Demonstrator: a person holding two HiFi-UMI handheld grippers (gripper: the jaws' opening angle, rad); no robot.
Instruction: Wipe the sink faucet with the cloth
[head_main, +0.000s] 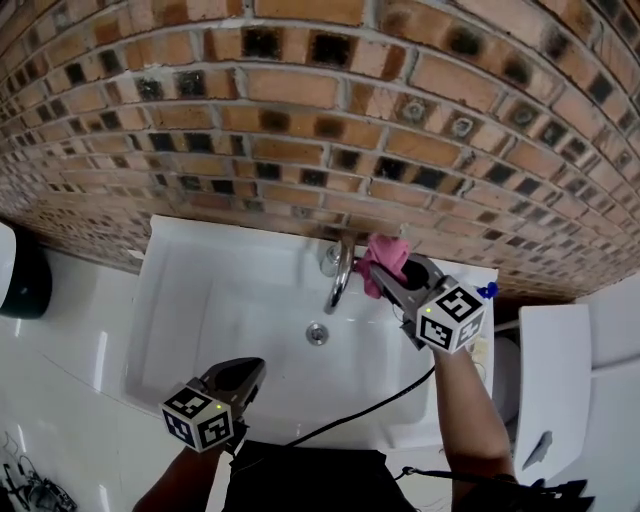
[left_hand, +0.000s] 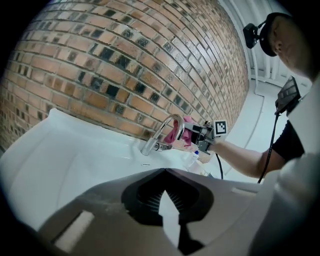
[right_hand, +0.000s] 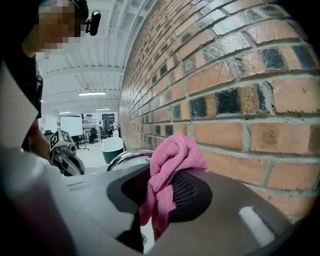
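Nearest to us, our left gripper (head_main: 247, 372) hangs over the near edge of the white sink (head_main: 190, 300). Its 2 jaws are together at the tips, with nothing between them. A black cable (head_main: 370, 405) runs across the near rim to the right. Farther in, the drain (head_main: 317, 333) sits in the middle of the basin.

Beyond it, on the right, our right gripper (head_main: 388, 278) is clamped on the pink cloth (head_main: 386, 254), which bunches out past the jaw tips. The cloth is just right of the arched neck of the chrome faucet (head_main: 343, 277), at the far rim. We cannot tell whether the 2 touch. Behind them rises the brick wall (head_main: 320, 110).
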